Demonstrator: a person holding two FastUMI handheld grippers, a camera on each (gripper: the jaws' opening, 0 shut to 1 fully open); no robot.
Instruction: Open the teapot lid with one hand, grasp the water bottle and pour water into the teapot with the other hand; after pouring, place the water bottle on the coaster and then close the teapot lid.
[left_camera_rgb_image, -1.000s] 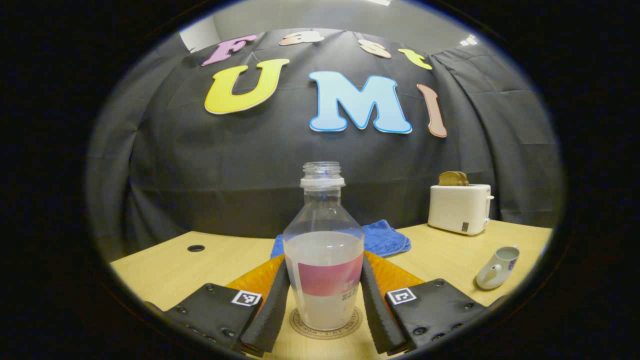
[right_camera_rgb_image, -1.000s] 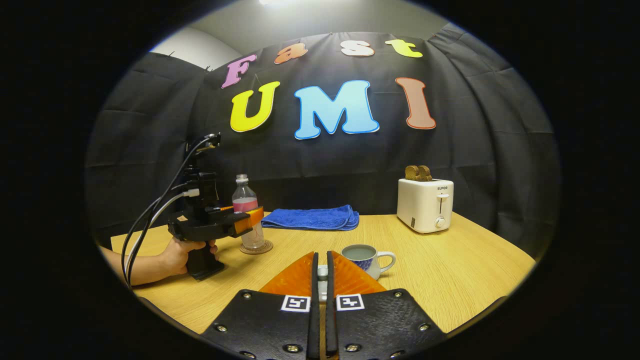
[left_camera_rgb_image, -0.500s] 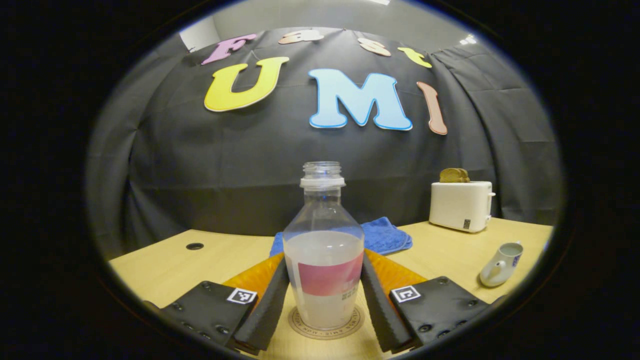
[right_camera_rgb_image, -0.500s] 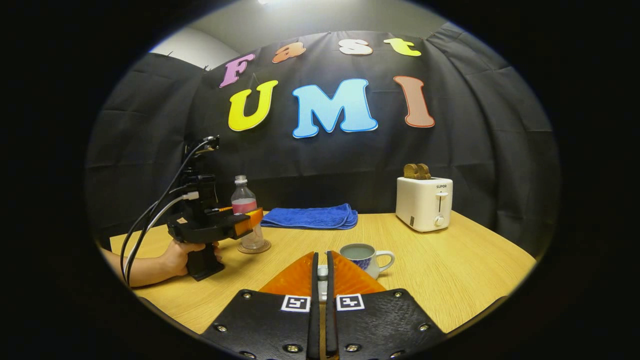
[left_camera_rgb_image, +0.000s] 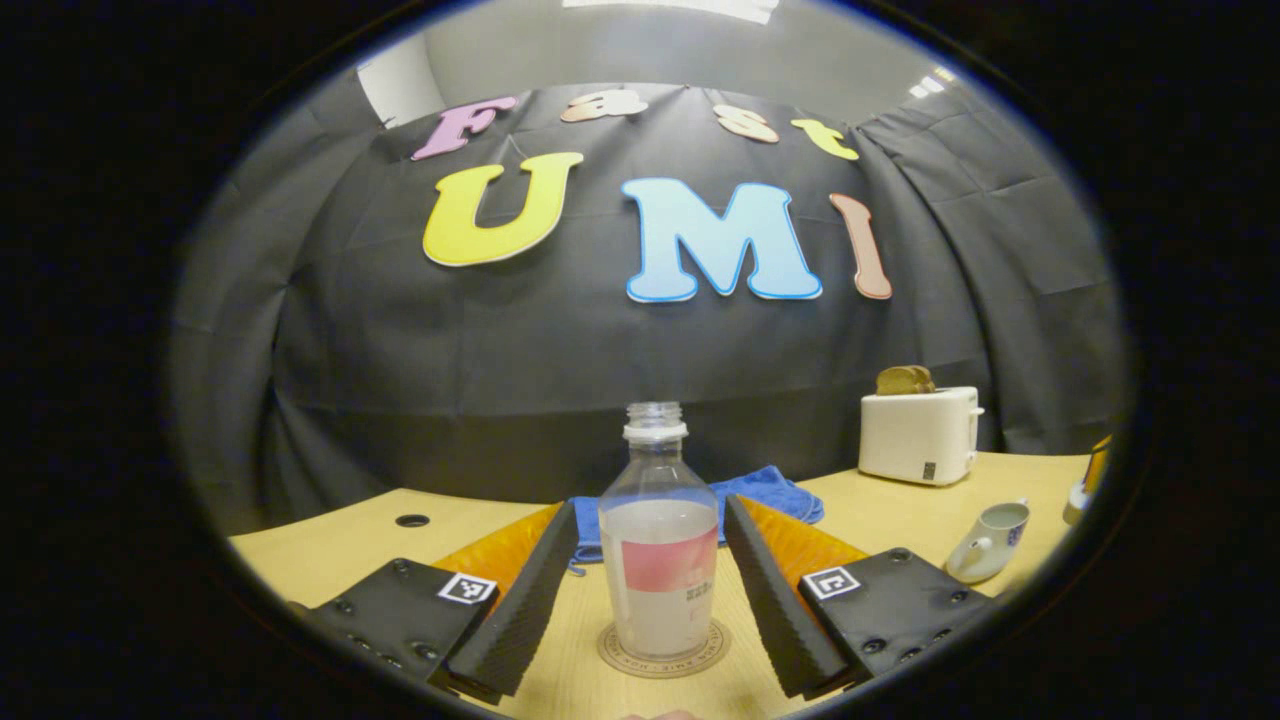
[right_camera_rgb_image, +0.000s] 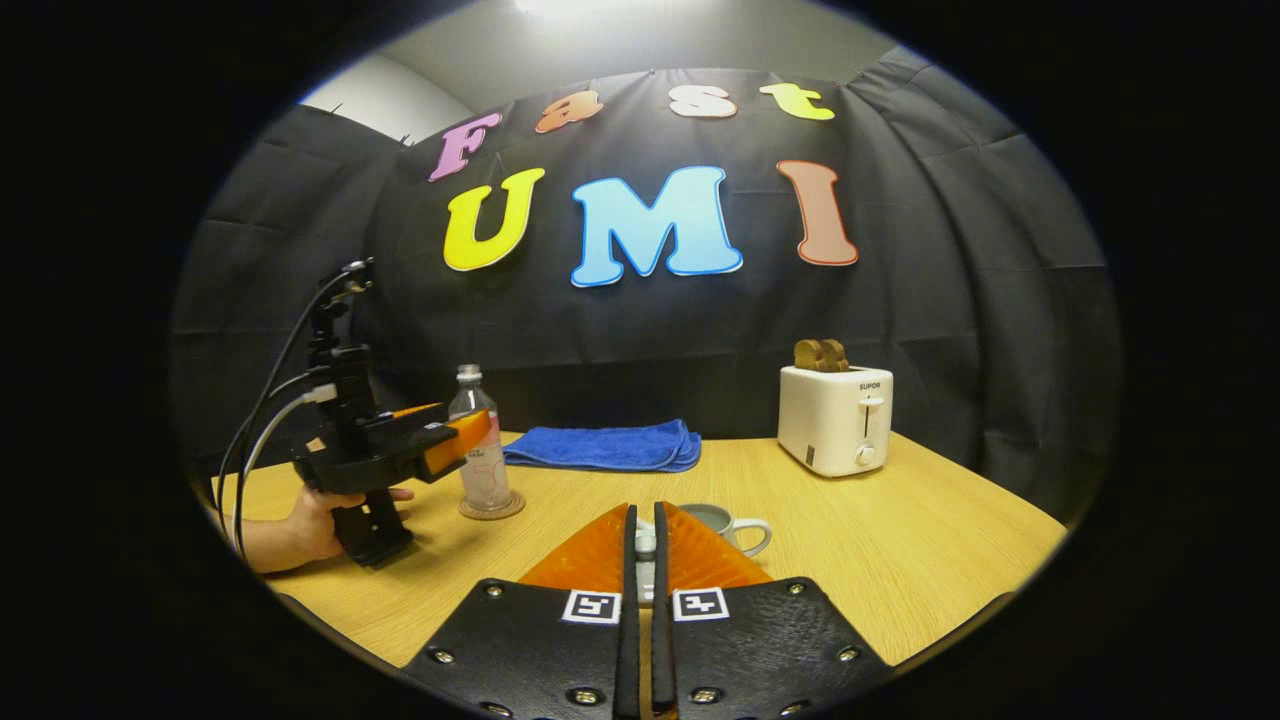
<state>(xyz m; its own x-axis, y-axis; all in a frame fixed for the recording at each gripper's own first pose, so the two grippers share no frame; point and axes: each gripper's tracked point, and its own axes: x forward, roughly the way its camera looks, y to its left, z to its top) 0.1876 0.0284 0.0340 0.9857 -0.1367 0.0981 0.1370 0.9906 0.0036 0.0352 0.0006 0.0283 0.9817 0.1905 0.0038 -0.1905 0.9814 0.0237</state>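
Standing upright on the coaster (left_camera_rgb_image: 664, 652), water bottle (left_camera_rgb_image: 660, 560) sits released between the left gripper (left_camera_rgb_image: 650, 545) fingers, spread wide; right gripper (right_camera_rgb_image: 643, 545), apparently pinching the lid (right_camera_rgb_image: 646, 543), hovers near the open teapot (right_camera_rgb_image: 722, 524); closing remains.

The left gripper (left_camera_rgb_image: 650, 590) has let go of the bottle (left_camera_rgb_image: 660, 560). A second ago its fingers (left_camera_rgb_image: 520, 600) pressed on the bottle's sides; now they stand apart from it. The gripper has also pulled back, so the bottle looks smaller and farther off. In the right gripper view, the hand (right_camera_rgb_image: 310, 520) holding it has moved left, away from the bottle.
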